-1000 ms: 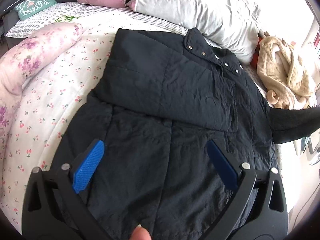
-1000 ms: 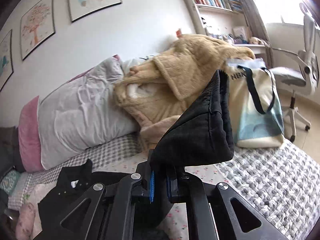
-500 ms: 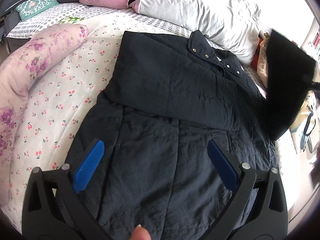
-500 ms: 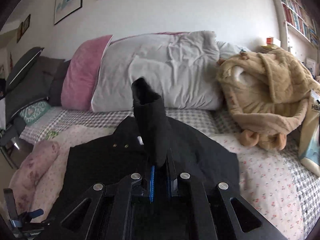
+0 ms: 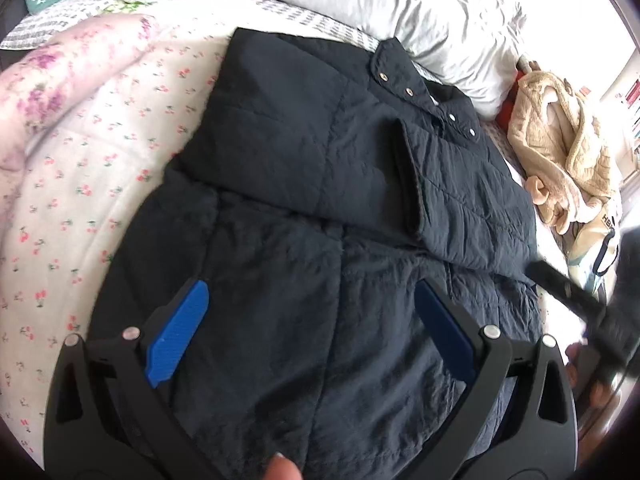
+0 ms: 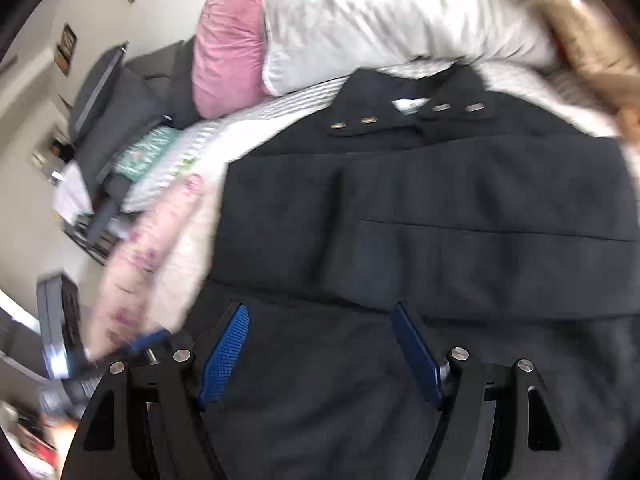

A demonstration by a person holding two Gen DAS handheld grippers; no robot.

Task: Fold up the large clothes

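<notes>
A black quilted jacket lies flat on the bed, collar with snap buttons toward the pillows. Both sleeves are folded across its chest; the right sleeve lies over the left one. My left gripper hovers open over the jacket's lower part, nothing between its blue pads. In the right wrist view the same jacket fills the frame, and my right gripper is above its lower half with jaws opening and nothing between them. The right gripper also shows as a dark blur at the jacket's right edge.
A white pillow and a pink pillow lie at the bed's head. A beige fleece garment is heaped on the right. A rolled floral quilt runs along the left. The flowered sheet lies beneath the jacket.
My right gripper swung the sleeve over from the right, laid it across the jacket's chest and let go, its jaws spreading. The left gripper stayed almost still.
</notes>
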